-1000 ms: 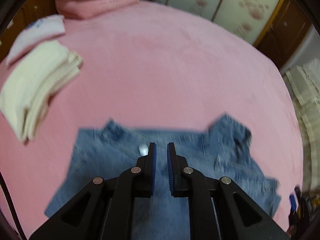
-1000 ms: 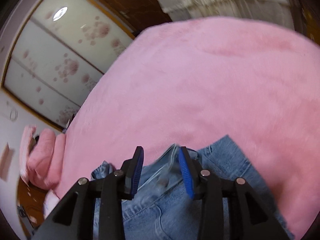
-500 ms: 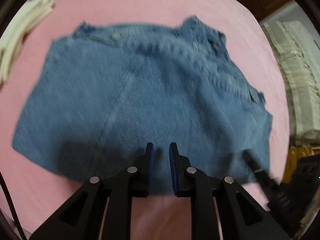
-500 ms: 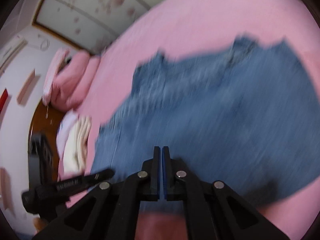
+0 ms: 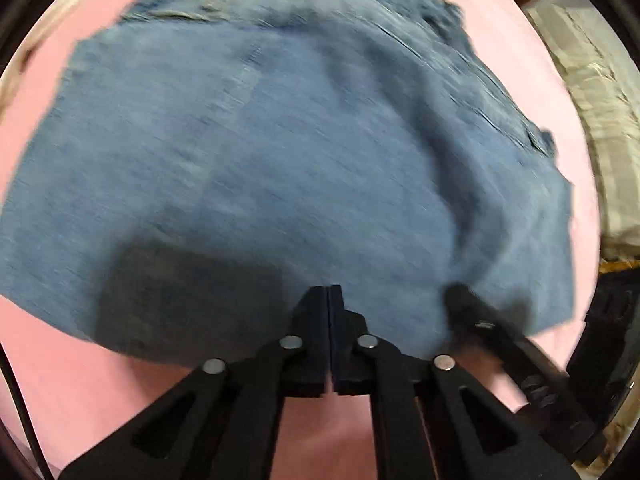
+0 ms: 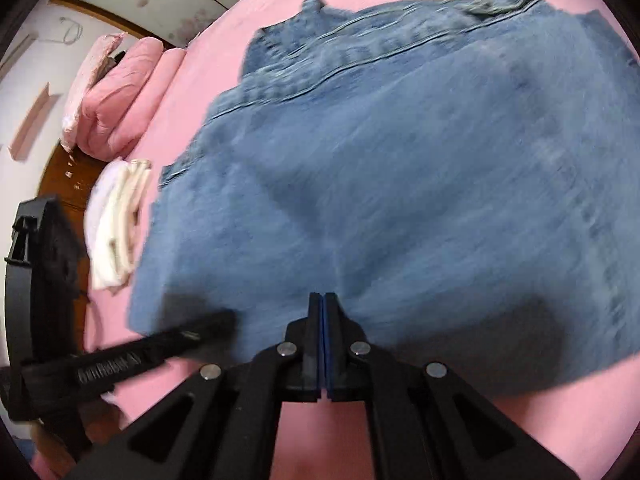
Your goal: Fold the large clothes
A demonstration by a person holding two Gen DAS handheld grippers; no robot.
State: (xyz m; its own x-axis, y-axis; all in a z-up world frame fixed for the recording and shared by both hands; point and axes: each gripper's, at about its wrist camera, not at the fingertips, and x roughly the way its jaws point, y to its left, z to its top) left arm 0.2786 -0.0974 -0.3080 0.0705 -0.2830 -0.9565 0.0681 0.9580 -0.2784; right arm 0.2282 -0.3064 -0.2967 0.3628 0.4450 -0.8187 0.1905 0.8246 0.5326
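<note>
- My left claw point(image 5: 328, 292) and right claw point(image 6: 322, 298) both pinch the near edge of the denim garment point(image 6: 400, 184).
- It spreads over the pink bed point(image 6: 208, 40).
- Folded cream cloths point(image 6: 116, 216) and pink pillows point(image 6: 116, 92) lie beyond, well apart.
- Both claws sit side by side, pointing forward.

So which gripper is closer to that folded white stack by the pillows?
Left. The left gripper grips the denim on the side nearest the folded white stack; the right gripper holds the same near edge, farther from it.

Both grippers pulling back to near hem of denim garment point(image 5: 304, 152); left gripper point(image 5: 329, 292) & right gripper point(image 6: 322, 298) now clamping it, prev open.
</note>
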